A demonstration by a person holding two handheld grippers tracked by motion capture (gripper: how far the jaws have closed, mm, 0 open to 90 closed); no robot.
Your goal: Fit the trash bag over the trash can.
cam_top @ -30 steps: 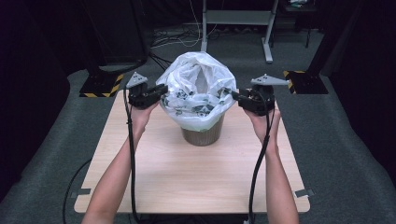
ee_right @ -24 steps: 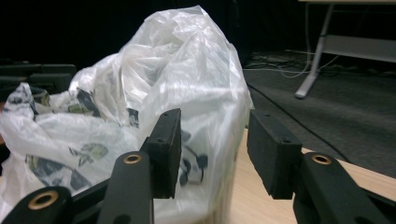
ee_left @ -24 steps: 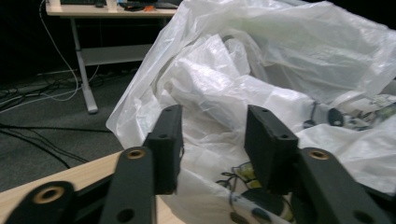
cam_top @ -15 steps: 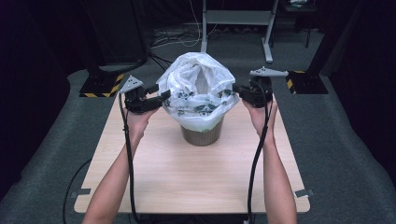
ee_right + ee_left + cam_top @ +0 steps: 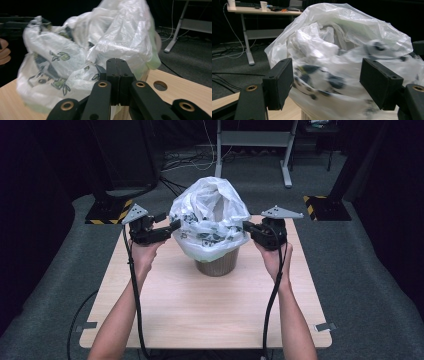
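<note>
With the right gripper (image 5: 117,75) pinching the bag (image 5: 210,217), we re-close the left gripper's (image 5: 327,87) just-opened fingers on it over the bin (image 5: 216,266).

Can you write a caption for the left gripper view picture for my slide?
The left gripper, jaws open, faces a crinkly white plastic bag with dark printed patterns.

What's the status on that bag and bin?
Left gripper just opened beside plastic bag. Right gripper shut on bag's edge. Bag drapes bin. Nothing in the way.
</note>
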